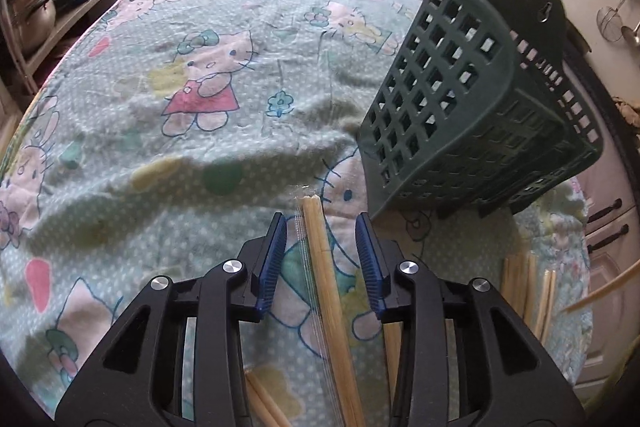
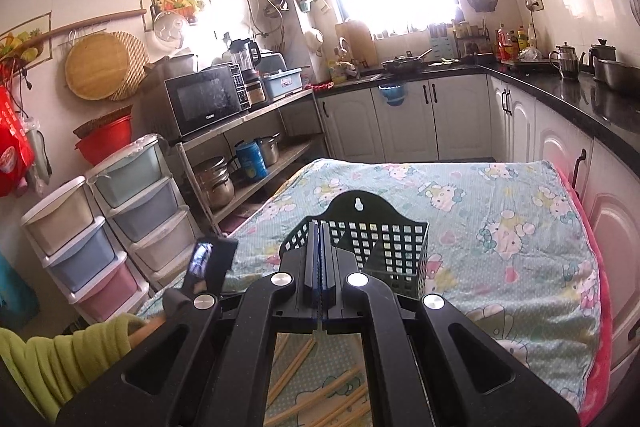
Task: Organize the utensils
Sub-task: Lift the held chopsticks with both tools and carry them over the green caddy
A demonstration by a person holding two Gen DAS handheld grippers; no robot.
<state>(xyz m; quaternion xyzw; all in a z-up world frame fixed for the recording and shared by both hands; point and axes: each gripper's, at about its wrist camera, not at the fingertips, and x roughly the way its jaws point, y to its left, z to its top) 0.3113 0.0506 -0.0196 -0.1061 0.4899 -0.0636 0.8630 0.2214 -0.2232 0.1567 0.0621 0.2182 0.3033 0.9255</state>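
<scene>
Left gripper (image 1: 321,227) fingers apart – wrapped chopsticks (image 1: 320,259) between, untouched, right gripper (image 2: 319,239) fingers clamped on green basket (image 2: 384,247) rim

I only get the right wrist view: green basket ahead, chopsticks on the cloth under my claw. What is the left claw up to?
Observer: The left claw is open and points down at one pair of chopsticks, which lies between its pads without touching either.
Operator: Bare chopsticks?
Observer: No, a clear plastic sleeve runs along that pair.
Operator: Where is the basket from there?
Observer: The basket stands beyond and to the right of the left claw, with more loose chopsticks lying below it on that side.
</scene>
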